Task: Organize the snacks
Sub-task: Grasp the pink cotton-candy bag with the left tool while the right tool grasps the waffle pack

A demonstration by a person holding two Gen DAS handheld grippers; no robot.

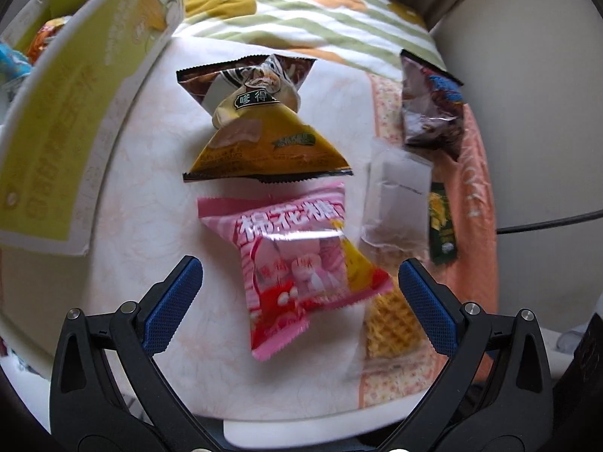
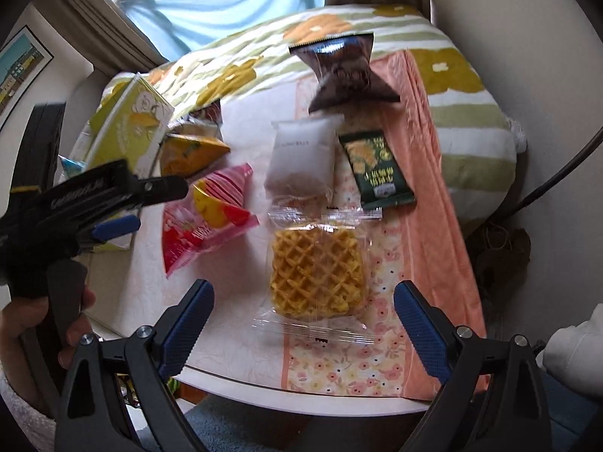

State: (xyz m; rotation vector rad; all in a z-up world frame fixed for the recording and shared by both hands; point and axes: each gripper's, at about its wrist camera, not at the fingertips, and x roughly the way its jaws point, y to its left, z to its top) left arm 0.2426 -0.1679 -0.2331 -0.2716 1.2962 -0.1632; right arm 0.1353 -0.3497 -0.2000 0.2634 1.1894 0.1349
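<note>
Several wrapped snacks lie on a round white table [image 1: 124, 196]. A pink marshmallow pack [image 1: 297, 271] lies between the fingers of my open left gripper [image 1: 299, 282], which hangs above it without touching. Beyond it sits a brown-and-yellow pack [image 1: 260, 124]. My right gripper [image 2: 303, 314] is open over a clear-wrapped waffle [image 2: 316, 273], its blue pads apart from the wrapper. Farther back lie a white sachet [image 2: 301, 154], a dark green packet [image 2: 378, 167] and a dark brown pack [image 2: 346, 71]. The left gripper [image 2: 147, 203] shows at the left of the right wrist view, held by a hand [image 2: 30, 324].
A yellow-green carton [image 1: 75, 120] holding other snacks stands on the table's left side. An orange floral cloth [image 2: 407, 226] covers the table's right part. Behind is a bed with a striped floral blanket [image 2: 463, 90]. A black cable [image 2: 557, 173] runs at the right.
</note>
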